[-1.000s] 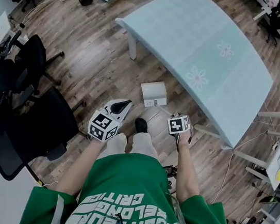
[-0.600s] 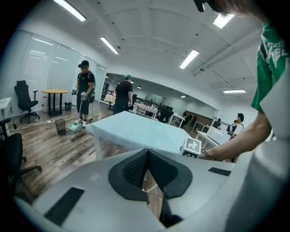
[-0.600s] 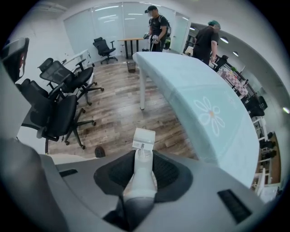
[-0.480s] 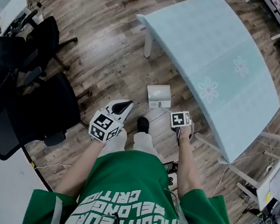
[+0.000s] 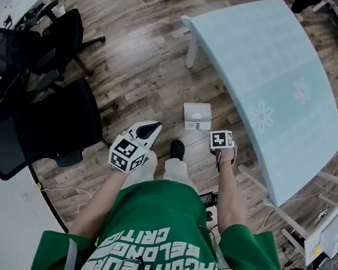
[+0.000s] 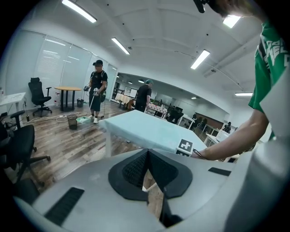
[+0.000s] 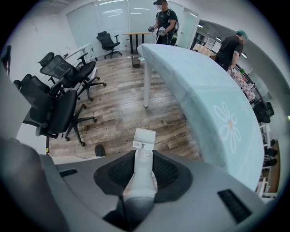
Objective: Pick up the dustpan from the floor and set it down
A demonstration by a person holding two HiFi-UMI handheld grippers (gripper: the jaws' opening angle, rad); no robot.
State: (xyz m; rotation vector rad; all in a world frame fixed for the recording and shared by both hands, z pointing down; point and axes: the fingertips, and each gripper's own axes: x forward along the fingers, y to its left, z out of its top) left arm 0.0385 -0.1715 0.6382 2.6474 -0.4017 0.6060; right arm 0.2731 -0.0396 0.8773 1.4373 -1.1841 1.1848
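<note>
In the head view, the left tongs (image 5: 150, 127) are held above the wooden floor (image 5: 146, 77), just left of a black shoe (image 5: 177, 149). The right tongs (image 5: 220, 144) are pointed down just right of that shoe. The white dustpan (image 5: 197, 115) is seen just beyond the right tongs, near the edge of the pale blue desk (image 5: 271, 83). Whether its pan rests on the floor or hangs just above it cannot be settled from here. Black office chairs (image 5: 52, 114) are gathered at the left.

In the left gripper view, the pads are brought together at their tips and nothing is caught between them. Floor boards are seen through the gap lower down. The desk is seen ahead, and 2 people (image 6: 96, 90) are standing farther back.

In the right gripper view, the dustpan's handle (image 7: 142, 174) is clamped between the 2 pads. The pan is carried at the far end, over the floor and beside the desk.
</note>
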